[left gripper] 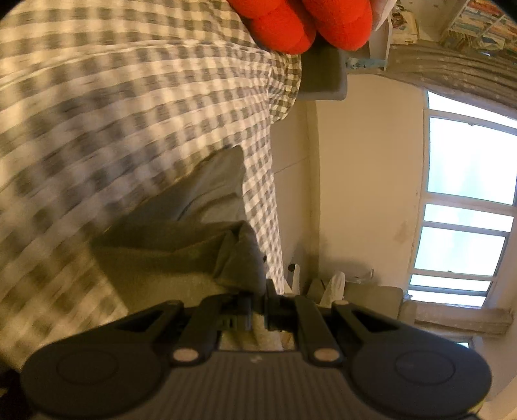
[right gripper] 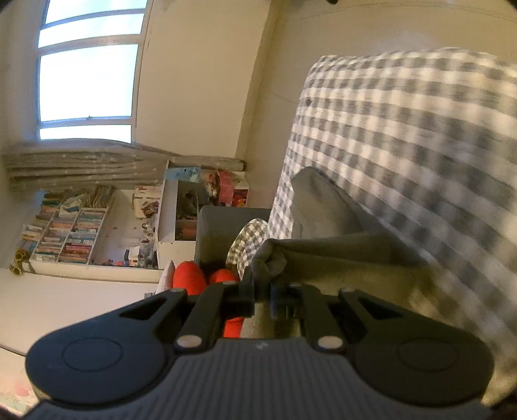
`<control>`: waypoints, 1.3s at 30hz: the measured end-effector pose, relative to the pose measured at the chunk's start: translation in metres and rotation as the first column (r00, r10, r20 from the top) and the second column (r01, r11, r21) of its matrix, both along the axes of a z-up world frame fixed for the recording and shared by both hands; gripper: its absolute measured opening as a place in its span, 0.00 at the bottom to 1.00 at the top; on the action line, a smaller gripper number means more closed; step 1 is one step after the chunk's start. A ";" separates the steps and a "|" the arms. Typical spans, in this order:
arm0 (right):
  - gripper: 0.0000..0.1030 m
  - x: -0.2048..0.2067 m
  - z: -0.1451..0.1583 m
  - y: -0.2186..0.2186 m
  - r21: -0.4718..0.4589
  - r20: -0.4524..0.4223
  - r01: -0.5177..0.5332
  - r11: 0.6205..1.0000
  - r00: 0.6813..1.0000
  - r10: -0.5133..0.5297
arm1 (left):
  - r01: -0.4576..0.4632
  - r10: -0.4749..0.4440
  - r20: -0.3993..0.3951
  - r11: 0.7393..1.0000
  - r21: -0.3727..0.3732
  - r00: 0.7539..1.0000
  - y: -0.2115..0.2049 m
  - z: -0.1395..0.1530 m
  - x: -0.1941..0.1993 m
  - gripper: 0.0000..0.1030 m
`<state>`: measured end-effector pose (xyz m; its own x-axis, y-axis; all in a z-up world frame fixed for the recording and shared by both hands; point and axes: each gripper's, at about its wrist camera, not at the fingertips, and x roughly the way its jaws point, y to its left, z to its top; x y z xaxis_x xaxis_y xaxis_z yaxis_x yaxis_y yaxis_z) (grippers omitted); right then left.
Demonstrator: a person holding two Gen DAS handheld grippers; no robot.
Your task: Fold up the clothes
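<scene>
A grey garment [left gripper: 168, 248] lies across a bed covered in a grey-and-white checked sheet [left gripper: 113, 113]. My left gripper [left gripper: 258, 290] is shut on a bunched corner of that garment, which stretches away to the left of the frame. In the right wrist view the same grey garment [right gripper: 339, 252] runs off to the right, and my right gripper [right gripper: 261, 287] is shut on its other bunched corner. The cloth hangs taut between the two grips. The checked sheet [right gripper: 404, 129] is blurred in both views.
A red plush object [left gripper: 310, 22] sits at the bed's end beside a grey headboard [left gripper: 323, 74]; the same red plush [right gripper: 190, 278] shows in the right view. A white shelf unit with books and toys [right gripper: 97, 232], a bunched curtain [right gripper: 80, 161] and a window [left gripper: 465, 206] lie beyond.
</scene>
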<state>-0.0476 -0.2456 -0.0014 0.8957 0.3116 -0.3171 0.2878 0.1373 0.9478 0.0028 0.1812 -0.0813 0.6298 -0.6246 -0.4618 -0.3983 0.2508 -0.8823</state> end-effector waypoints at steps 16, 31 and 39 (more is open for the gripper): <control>0.42 0.093 -0.062 -0.022 -0.071 0.093 -0.079 0.994 0.992 0.085 | 0.083 -0.104 0.176 0.989 0.121 0.979 -0.001 -0.063 0.112 0.38; 0.51 0.089 -0.033 0.029 -0.801 0.001 -0.145 0.581 0.970 0.243 | 0.048 -0.408 0.353 0.709 0.704 0.842 -0.025 -0.038 0.122 0.45; 0.39 0.104 -0.050 0.055 -0.897 -0.057 -0.194 0.396 0.942 0.332 | 0.058 -0.426 0.337 0.688 0.723 0.840 -0.043 -0.049 0.127 0.18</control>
<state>0.0561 -0.1902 -0.0516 0.8703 0.1493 -0.4694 -0.0166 0.9613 0.2750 0.1301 0.1382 -0.1304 0.7417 -0.4266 -0.5176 0.1568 0.8606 -0.4845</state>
